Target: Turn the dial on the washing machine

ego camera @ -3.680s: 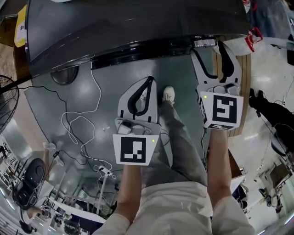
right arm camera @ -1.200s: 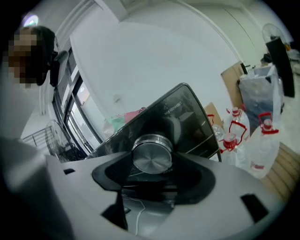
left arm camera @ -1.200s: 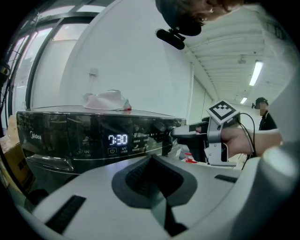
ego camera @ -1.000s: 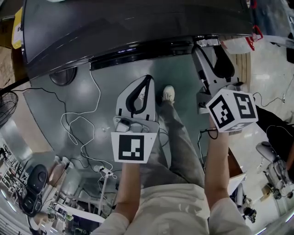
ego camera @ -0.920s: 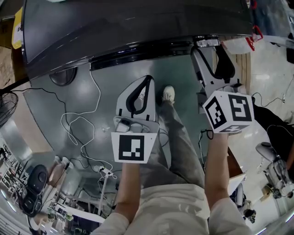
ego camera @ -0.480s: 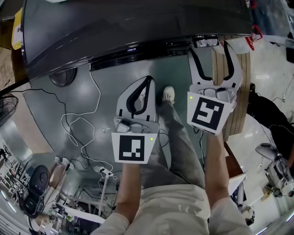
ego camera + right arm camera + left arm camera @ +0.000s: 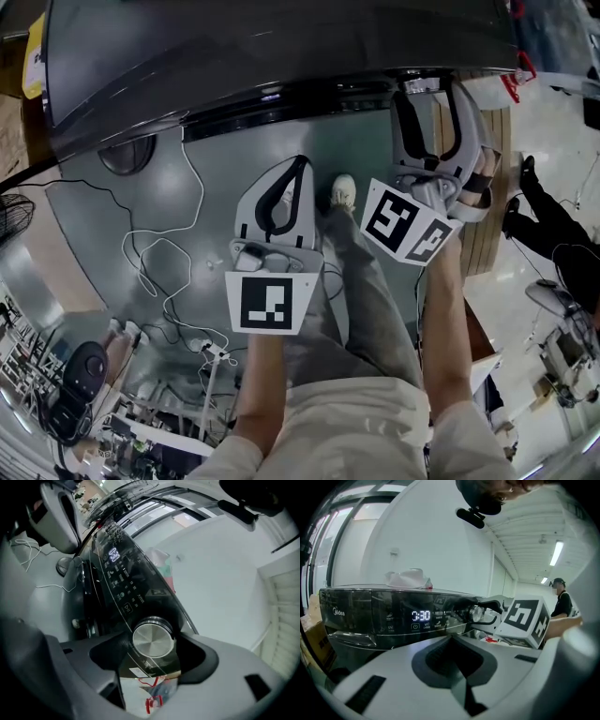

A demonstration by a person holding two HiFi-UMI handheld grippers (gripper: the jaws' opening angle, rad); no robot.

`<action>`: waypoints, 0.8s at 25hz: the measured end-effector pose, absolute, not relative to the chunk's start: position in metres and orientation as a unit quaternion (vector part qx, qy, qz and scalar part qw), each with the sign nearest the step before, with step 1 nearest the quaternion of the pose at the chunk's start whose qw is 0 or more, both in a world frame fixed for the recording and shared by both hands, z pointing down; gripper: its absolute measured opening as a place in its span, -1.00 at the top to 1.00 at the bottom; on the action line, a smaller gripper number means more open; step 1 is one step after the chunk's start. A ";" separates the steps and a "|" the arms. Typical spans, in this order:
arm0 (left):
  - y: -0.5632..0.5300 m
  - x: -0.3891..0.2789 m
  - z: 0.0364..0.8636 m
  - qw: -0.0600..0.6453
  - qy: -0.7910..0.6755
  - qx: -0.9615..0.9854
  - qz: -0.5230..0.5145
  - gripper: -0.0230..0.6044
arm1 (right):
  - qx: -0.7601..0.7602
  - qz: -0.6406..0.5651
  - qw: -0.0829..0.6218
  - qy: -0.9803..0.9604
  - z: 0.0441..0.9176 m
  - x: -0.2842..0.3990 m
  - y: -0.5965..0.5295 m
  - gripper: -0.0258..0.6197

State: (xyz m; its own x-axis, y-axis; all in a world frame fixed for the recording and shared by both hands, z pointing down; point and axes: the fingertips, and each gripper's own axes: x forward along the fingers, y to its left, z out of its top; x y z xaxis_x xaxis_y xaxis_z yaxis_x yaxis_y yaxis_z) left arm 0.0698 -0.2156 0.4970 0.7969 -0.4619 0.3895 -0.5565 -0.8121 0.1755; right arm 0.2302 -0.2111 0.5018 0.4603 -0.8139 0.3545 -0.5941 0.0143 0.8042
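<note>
Two grippers are showing in the head view, and only the right gripper (image 7: 429, 94) is working at the washer (image 7: 281, 47). It is reaching up toward 1 o'clock of that view, where the dial (image 7: 153, 638) is sitting at the right end of the glossy black panel (image 7: 124, 588), at about 5 o'clock from the lit display (image 7: 421, 616).

In the right gripper view the jaws are standing wide apart with the dial between them, one at about 8 o'clock of it and the other at about 4 o'clock. Dark gaps are showing on both sides, so the pads are not pressing on it. The jaws have just been easing inward a little.

The left gripper (image 7: 300, 167) is hanging over the floor near the middle of the head view, at about 7 o'clock from the right one. Its jaws are closed together on nothing.

The dial is looking like a stiff disc of brushed metal with a smooth rim. It is probably not going to give under the pads, and it may well be slippery. Being fixed to the panel, it should only be rotating on its own axis, likely in clicks. The best hold is probably lying on two opposite points of the rim, pads square and clear of the panel, with the wrist rolling about the dial's centre.
</note>
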 end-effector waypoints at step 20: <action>-0.213 0.067 0.499 0.145 -0.273 0.936 0.165 0.89 | 0.743 -0.016 0.376 -0.553 0.491 0.228 -0.219 0.06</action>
